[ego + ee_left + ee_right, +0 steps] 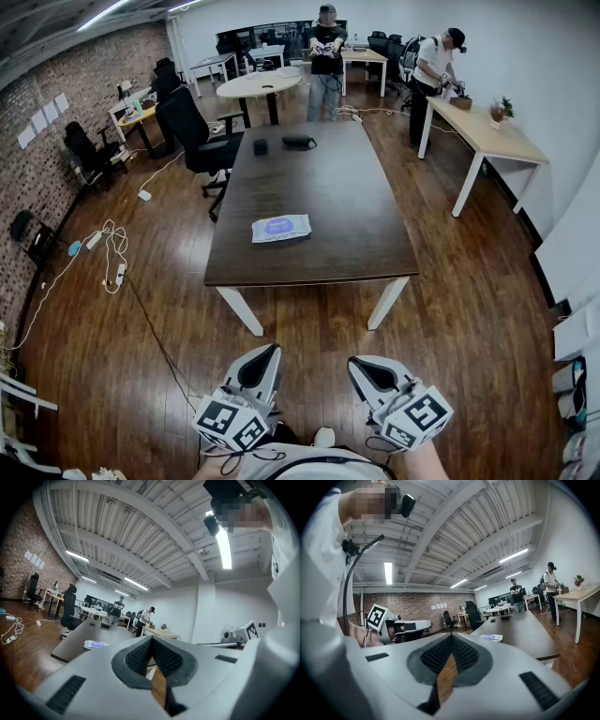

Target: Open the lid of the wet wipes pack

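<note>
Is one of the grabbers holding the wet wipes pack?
No, the wet wipes pack lies on the dark table, apart from the left gripper and right gripper, both shut and empty.

Dark brown table, white-and-purple wipes pack, red brick wall

Got both of mine held low and level, side by side: left gripper at 7 o'clock, right gripper at 5. Jaws closed tight on each, empty.
</note>
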`<state>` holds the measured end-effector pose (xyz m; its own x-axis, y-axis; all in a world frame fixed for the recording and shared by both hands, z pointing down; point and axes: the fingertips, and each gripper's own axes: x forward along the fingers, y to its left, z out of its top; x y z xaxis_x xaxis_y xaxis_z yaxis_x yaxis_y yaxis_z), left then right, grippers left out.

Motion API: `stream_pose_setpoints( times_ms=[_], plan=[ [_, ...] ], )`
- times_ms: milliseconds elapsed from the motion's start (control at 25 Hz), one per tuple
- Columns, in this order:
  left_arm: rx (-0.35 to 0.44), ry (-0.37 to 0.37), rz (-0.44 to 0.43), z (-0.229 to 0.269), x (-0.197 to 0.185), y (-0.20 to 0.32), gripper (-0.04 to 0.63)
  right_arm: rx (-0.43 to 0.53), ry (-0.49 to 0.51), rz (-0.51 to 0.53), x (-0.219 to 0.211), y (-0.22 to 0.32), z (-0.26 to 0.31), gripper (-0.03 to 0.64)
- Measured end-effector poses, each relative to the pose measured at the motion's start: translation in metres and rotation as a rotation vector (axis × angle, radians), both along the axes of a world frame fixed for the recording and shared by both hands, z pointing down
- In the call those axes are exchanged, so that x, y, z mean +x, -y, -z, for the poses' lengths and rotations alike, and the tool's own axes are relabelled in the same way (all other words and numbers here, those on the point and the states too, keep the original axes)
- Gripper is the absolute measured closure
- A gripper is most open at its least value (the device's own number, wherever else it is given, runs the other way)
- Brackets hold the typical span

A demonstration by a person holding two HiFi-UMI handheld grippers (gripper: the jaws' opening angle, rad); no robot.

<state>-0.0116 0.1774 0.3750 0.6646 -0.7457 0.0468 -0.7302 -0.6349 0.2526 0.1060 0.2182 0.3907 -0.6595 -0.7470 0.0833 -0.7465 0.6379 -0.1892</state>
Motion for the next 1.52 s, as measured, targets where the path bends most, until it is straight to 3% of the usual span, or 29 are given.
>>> stream_pose_setpoints(
  times_ms=[400,840,1120,1520],
  plan=[
    [0.002,0.011,0.008,-0.002,0.014,0.012,0.594,-0.016,-0.005,0.023,0.011,0.007,-0.007,0.611],
    [-0.013,-0.001,-0.002,-0.011,0.013,0.068,0.594,-0.031,-0.012,0.016,0.009,0.060,-0.014,0.611],
    [-0.047,-0.008,-0.035,-0.022,-0.006,0.152,0.594,-0.055,-0.032,-0.009,-0.011,0.142,-0.019,0.611],
    [-0.050,-0.033,-0.129,-0.015,-0.037,0.329,0.594,-0.042,-0.061,-0.107,-0.047,0.312,0.001,0.611]
  ],
)
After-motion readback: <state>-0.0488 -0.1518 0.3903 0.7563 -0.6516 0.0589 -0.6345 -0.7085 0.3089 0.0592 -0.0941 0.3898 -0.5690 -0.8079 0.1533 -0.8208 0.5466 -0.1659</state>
